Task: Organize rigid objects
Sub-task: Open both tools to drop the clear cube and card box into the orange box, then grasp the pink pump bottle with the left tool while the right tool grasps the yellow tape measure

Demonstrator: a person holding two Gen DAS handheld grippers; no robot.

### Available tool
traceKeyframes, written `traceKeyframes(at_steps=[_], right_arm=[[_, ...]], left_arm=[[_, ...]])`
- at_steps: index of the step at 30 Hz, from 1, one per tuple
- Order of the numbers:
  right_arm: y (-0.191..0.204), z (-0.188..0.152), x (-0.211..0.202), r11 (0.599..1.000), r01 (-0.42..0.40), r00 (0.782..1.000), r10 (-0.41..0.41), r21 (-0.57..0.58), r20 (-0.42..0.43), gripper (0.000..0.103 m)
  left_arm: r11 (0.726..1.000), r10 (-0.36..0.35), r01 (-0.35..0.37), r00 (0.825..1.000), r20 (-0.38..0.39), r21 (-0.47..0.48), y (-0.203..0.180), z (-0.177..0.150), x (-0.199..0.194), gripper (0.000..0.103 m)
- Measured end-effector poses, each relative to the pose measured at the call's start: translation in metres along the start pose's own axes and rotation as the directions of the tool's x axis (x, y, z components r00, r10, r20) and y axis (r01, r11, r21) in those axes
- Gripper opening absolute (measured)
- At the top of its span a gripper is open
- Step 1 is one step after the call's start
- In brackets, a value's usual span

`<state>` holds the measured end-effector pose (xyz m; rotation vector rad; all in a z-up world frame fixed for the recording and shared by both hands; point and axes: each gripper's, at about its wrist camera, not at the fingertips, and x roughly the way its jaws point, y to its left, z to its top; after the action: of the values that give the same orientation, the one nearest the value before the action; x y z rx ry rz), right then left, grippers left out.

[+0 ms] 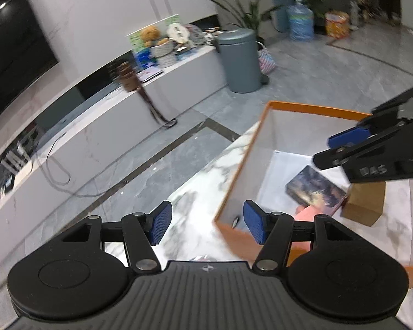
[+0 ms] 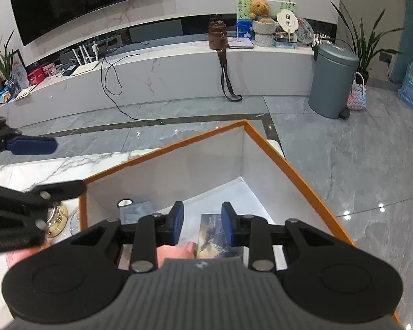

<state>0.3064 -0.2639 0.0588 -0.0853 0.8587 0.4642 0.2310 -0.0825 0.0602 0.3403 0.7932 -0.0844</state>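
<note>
A: Where do the two tools stand?
B: Left gripper, jaws spread wide and holding nothing, hangs over the marble table at the near corner of the orange-rimmed box; right gripper, jaws parted with nothing between the pads, is poised above the box interior.

A: And the contents?
B: A picture-covered flat box lies flat on the white floor, directly below the right gripper; a pink object just beside it; a grey-blue flat item near the left wall; a brown cardboard carton next to the picture-covered box.
</note>
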Motion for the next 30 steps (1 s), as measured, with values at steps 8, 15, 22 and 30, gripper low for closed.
traceKeyframes(at_steps=[8, 15, 22, 30], right_arm=[[0.020, -0.006, -0.014, 0.999, -0.003, 0.999, 0.005, -0.042, 0.044, 0.033], [0.052, -0.018, -0.027, 0.991, -0.021, 0.997, 0.030, -0.130, 0.068, 0.033], [0.089, -0.034, -0.046, 0.975, -0.060, 0.993, 0.080, -0.212, 0.086, 0.035], [0.123, -0.074, -0.067, 0.964, -0.108, 0.988, 0.132, -0.243, 0.083, 0.040]], left_arm=[[0.970, 0.050, -0.040, 0.998, 0.035, -0.240, 0.046, -0.059, -0.020, 0.072], [0.958, 0.065, -0.048, 0.996, 0.053, -0.281, 0.058, -0.114, -0.040, 0.072], [0.961, 0.077, -0.056, 0.995, 0.068, -0.269, 0.058, -0.154, -0.053, 0.075], [0.955, 0.065, -0.034, 0.994, 0.094, -0.294, 0.067, -0.189, -0.045, 0.079]])
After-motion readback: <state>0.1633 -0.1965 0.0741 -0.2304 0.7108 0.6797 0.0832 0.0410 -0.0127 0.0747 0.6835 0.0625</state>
